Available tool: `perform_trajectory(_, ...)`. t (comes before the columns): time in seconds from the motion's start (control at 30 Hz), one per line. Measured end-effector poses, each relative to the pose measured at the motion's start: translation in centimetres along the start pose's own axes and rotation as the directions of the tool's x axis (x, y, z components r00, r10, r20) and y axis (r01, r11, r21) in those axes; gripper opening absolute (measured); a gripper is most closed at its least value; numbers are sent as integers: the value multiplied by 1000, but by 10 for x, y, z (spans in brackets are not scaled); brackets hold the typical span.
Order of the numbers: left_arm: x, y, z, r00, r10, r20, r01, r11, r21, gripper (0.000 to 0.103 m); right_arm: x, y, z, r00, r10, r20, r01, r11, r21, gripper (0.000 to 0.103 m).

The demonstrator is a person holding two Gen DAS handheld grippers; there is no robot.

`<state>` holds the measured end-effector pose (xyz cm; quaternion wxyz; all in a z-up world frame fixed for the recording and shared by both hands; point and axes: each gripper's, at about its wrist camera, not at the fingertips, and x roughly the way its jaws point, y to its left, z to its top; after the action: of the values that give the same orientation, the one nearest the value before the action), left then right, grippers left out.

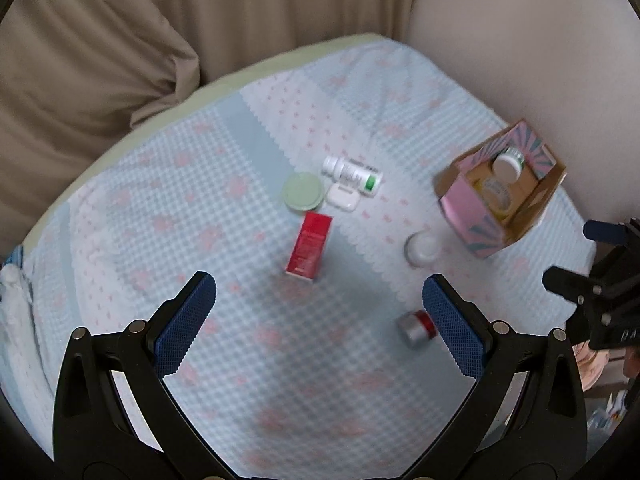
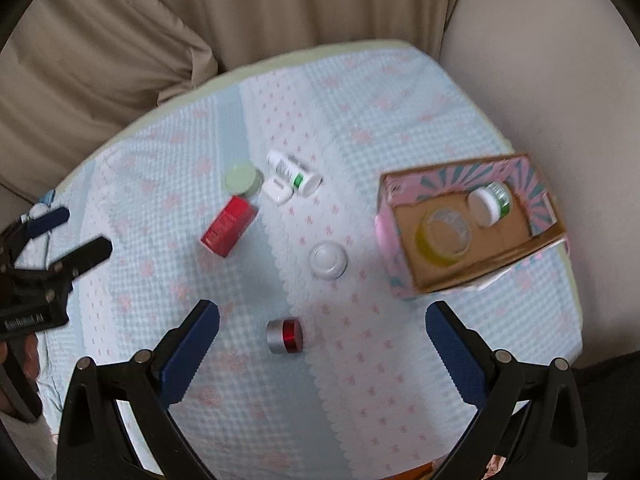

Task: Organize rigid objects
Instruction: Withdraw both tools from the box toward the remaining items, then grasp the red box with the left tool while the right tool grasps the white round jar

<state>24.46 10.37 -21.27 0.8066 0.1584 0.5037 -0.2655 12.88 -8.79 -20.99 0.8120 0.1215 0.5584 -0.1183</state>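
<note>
Blue-checked cloth (image 2: 400, 380) with pink print covers the work surface; beige curtain (image 2: 260, 4) hangs behind it. Left gripper (image 1: 319, 304) hovers over the cloth with both blue-padded fingers (image 1: 186, 322) spread wide and nothing between them. Right gripper (image 2: 322, 340) is likewise spread wide and empty, above the near part of the cloth. Each gripper shows at the edge of the other's view. Open cardboard box (image 2: 404, 200), pink and teal outside, sits at the right side of the cloth; inside it lie a yellow jar (image 2: 442, 236) and a white-capped bottle (image 2: 490, 202), side by side and tipped over. Loose items remain outside the box. A red jar (image 2: 285, 336) with a silver cap lies on its side nearest the grippers; in the left wrist view it sits just beside the inner face of that gripper's right finger, contact not determinable. A white round jar (image 2: 328, 260) stands upright between the red jar and the box. Farther back, a red carton (image 1: 309, 246) lies flat. Behind it, clustered close together, are a pale green lid (image 1: 303, 192), a small white case (image 1: 343, 197) and a white bottle (image 1: 352, 174) with a green mark, lying on its side. Both views are slightly blurred; label text is unreadable.
</note>
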Motion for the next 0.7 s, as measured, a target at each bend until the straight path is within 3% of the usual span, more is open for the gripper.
perform_trajectory(0.4,160,2,2,988,10,-155,7,994,109,101,128,3,-7,996,-46,-78,51,997,65,103)
perform_trajectory(0.57,221,-4,3,971,40,-236,0,986,168,97,184,-1,-6,989,-61,-131,80,987,141,103)
perform_trajectory(0.7,256,-6,5,952,72,-296,-4,974,224,89,217,-10,1,980,-47,-194,92,969,230,103)
